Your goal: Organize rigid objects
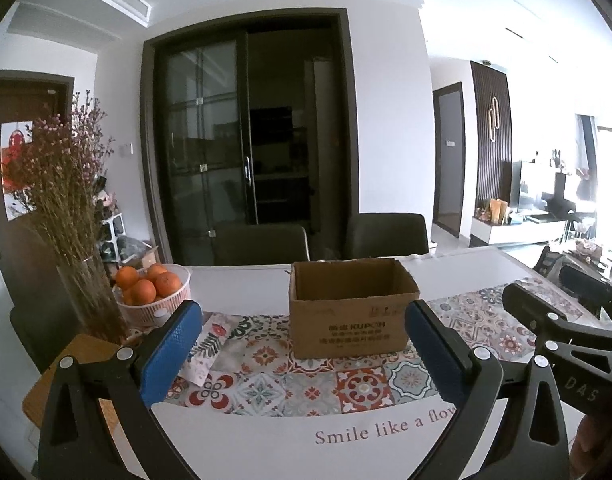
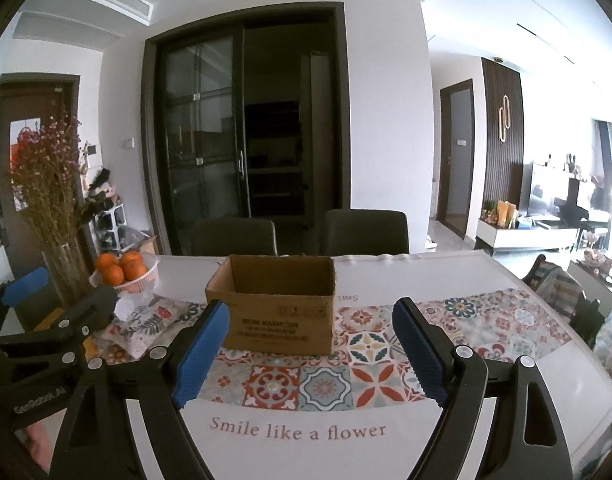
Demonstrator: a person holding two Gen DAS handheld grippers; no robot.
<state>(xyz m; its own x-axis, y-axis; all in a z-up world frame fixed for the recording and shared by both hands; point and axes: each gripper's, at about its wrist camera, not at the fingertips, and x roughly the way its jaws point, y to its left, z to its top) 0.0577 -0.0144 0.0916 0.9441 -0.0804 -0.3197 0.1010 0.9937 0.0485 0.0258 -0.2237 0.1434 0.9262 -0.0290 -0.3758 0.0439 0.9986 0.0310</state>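
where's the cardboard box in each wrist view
Left wrist: cardboard box sits right of centre, between the fingertips of the left gripper.
Right wrist: cardboard box sits left of centre, behind the left fingertip.
Shared landmark: bowl of oranges, left of the box in both.

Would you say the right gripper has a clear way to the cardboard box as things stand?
Probably yes. The right gripper is open and empty, and the cardboard box stands straight ahead of it on the patterned table runner, with only bare runner between. The left gripper is off to the side, out of that path.
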